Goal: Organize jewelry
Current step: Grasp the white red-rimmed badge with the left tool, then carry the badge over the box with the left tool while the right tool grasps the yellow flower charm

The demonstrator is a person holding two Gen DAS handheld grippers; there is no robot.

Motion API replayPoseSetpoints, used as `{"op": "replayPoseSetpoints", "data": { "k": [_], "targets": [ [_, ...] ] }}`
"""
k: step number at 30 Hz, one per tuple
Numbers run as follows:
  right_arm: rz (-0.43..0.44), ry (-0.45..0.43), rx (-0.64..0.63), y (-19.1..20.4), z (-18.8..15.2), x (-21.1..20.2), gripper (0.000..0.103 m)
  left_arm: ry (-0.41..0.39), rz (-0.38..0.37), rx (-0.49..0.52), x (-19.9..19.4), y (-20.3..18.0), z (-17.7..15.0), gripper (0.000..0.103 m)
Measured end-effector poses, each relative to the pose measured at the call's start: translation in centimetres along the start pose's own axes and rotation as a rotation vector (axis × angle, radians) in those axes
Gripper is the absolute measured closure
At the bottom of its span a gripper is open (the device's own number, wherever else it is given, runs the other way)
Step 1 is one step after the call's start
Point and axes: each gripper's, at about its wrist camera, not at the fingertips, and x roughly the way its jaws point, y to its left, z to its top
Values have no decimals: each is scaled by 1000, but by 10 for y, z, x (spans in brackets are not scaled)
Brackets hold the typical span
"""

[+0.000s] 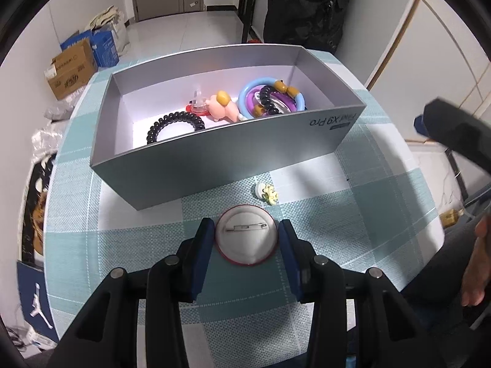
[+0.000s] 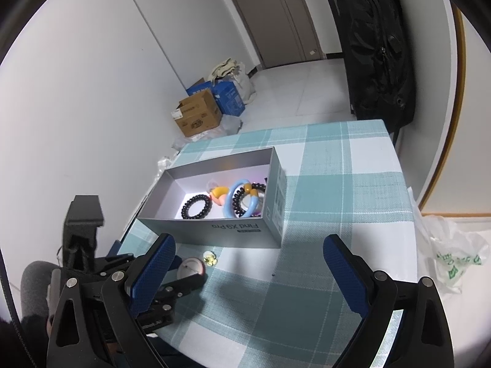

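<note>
A grey box [image 2: 214,230] holding bracelets is seen at centre frame on a checked tablecloth [image 2: 337,184]. The right gripper [image 2: 248,263] is held wide open in the foreground; a round badge [image 2: 191,268] is framed at lower left by the left gripper [image 2: 184,271].
</note>
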Motion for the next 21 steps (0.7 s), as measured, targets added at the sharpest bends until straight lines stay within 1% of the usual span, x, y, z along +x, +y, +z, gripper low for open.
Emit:
{"op": "replayPoseSetpoints", "data": {
  "k": [2,4,8,11,13,15,19,21],
  "targets": [
    [-6,5,10,-2,0,2,5,2,-33,-26,-2,2,1,66],
    [-16,9,15,-3,-1,4,5,-9,-71,-26,-7,2,3,66],
    [-18,20,6,-3,-1,7,5,-48,-91,-17,-18,-1,5,66],
    [-2,1,-11,0,0,4,5,-76,-128,-54,-29,5,5,66],
    [4,5,-17,1,0,6,5,-105,-154,-86,-40,11,6,66],
    [4,29,-27,4,-2,13,5,-145,-182,-121,-53,18,8,66],
    [11,64,-73,16,-7,26,5,-224,-205,-173,-75,33,15,66],
    [21,77,-106,24,-8,32,5,-249,-221,-198,-80,39,18,66]
  ]
}}
